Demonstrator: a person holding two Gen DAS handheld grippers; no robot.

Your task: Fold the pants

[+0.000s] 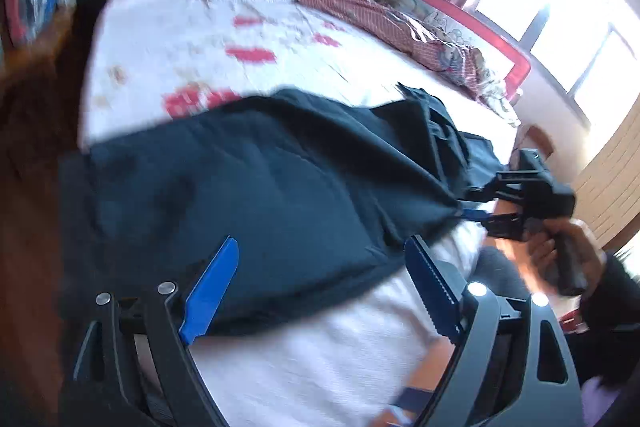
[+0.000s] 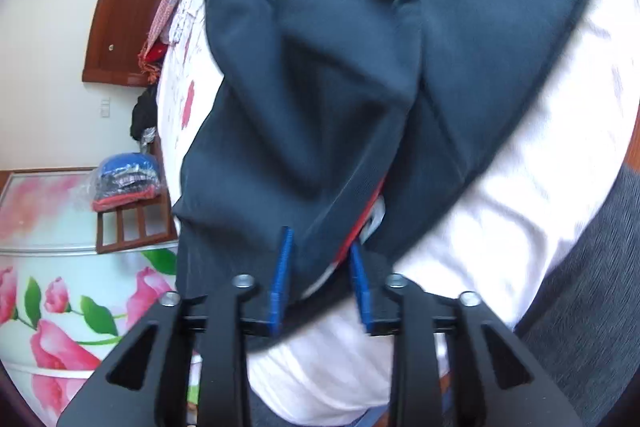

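1. Two grippers near the dark pants, folded over on the white flowered bedsheet.
2. Left gripper: jaws wide apart, nothing held.
3. Right gripper: jaws partly apart, pants edge between the blue pads, not squeezed as far as can be told.
4. Could slip: loose top layer, easy to drag and undo the fold.
5. Near bed edge close below; lots of free sheet farther up.
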